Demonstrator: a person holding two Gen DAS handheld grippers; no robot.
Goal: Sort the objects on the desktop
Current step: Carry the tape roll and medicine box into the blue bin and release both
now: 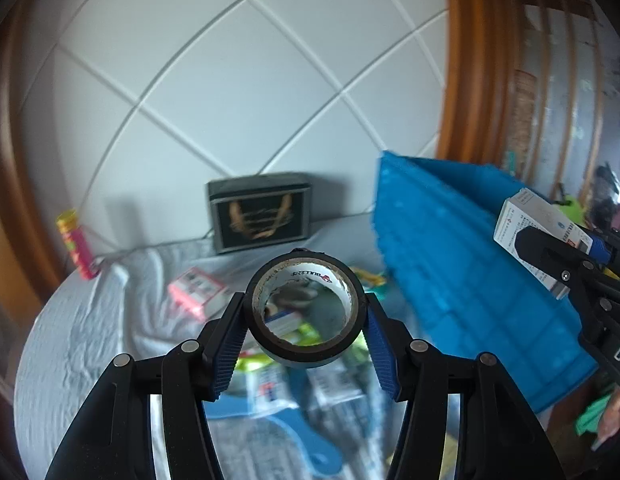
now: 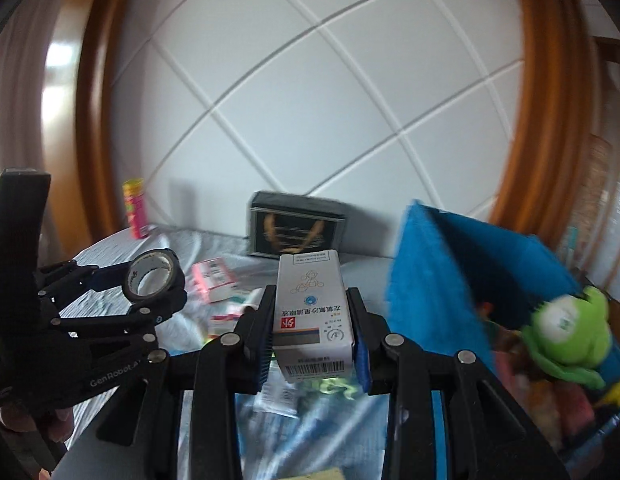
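My left gripper (image 1: pixel 306 316) is shut on a roll of black tape (image 1: pixel 306 354), held up above the table; it also shows at the left of the right wrist view (image 2: pixel 172 270). My right gripper (image 2: pixel 312 320) is shut on a white medicine box (image 2: pixel 312 312) with a red logo and barcode, also raised; the box shows at the right edge of the left wrist view (image 1: pixel 526 220). A blue plastic basket (image 1: pixel 450 264) stands at the right, its wall close to both grippers. In the right wrist view the basket (image 2: pixel 430 280) holds a green plush toy (image 2: pixel 566 328) and other items.
A table with a white cloth (image 1: pixel 70 340) carries a pink box (image 1: pixel 196 288), a black box with a gold emblem (image 1: pixel 262 212), a pink-and-yellow tube (image 1: pixel 76 240), a blue flat tool (image 1: pixel 298 440) and several packets. A quilted white wall stands behind.
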